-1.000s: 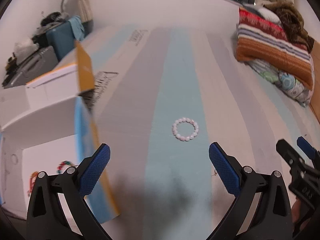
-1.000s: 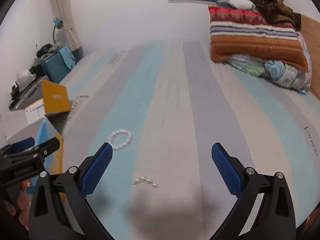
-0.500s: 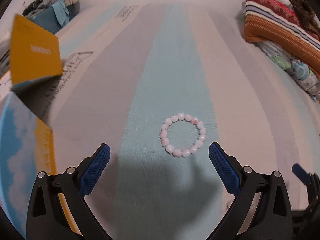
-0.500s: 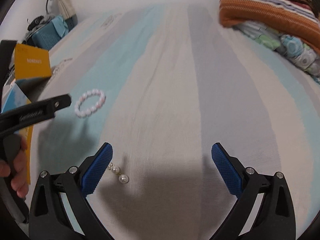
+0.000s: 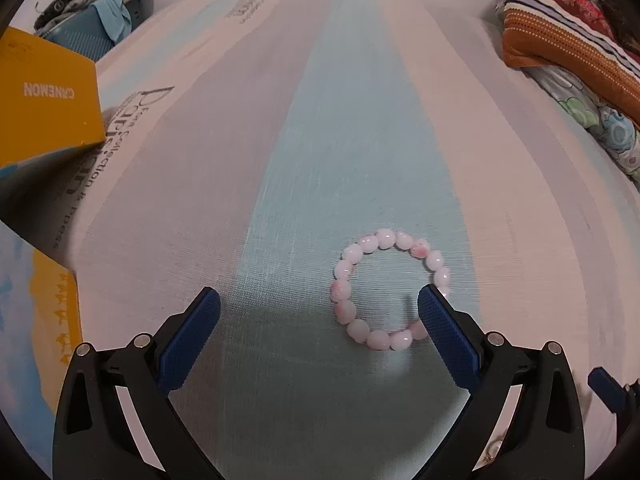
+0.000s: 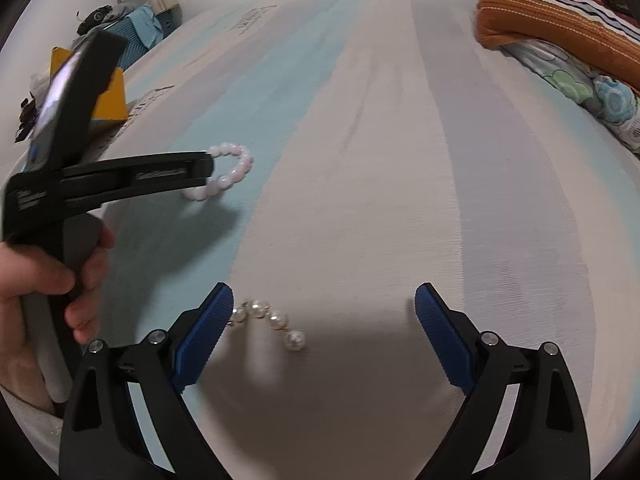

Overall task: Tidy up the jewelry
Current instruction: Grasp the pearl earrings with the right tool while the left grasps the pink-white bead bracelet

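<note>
**Striped bed, jewelry and bedding on top**

Bed (image 5: 360, 128) covered in a sheet of pale blue, grey and cream stripes, printed lettering near left edge. Pink bead bracelet (image 5: 388, 292) flat on the blue stripe. Short pearl strand (image 6: 272, 320) on a cream stripe nearby, apart from it. Folded striped blankets (image 6: 560, 20) and floral pillow (image 6: 592, 92) at far right.

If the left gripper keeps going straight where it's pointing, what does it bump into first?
Probably the striped bedsheet. The open left gripper points down at bare fabric; the pink bead bracelet lies off-centre by its right finger, so it might get clipped.
</note>
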Tool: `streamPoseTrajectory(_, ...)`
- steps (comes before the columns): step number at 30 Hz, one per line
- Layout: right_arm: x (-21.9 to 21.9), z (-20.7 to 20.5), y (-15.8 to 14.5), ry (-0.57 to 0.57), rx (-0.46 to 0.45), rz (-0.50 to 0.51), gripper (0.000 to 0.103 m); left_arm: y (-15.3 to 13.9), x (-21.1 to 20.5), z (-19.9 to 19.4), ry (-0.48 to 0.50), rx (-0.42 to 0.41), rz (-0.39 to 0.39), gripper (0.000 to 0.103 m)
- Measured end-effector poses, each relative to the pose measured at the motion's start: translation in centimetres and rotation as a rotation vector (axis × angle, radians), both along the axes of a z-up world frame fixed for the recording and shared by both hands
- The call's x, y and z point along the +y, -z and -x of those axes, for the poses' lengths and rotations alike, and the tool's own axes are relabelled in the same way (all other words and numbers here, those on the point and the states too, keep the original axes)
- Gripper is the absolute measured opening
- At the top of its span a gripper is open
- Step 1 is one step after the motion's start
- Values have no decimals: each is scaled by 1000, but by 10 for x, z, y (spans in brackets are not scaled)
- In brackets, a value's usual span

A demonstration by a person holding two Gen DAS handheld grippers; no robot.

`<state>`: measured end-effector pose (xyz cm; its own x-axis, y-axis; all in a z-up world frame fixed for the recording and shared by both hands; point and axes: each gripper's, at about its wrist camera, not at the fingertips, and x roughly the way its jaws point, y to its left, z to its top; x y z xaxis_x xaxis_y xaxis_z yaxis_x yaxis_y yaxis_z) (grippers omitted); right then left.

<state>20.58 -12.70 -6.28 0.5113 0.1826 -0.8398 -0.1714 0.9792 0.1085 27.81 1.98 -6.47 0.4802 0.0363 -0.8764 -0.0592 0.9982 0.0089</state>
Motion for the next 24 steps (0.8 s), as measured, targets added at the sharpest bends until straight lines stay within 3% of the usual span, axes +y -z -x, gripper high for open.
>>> streamPoseTrajectory(9,14,-2,8,-49,44,0,77,11,-3,-10,13,26,-6,96)
streamPoseTrajectory(12,17,-5,14,-58,73,-6,69,15,-6,-12,23,30,-24,94)
streamPoseTrajectory(24,11,-10,12,-38,81,-6,32,11,-6,-7,24,40,-51,47)
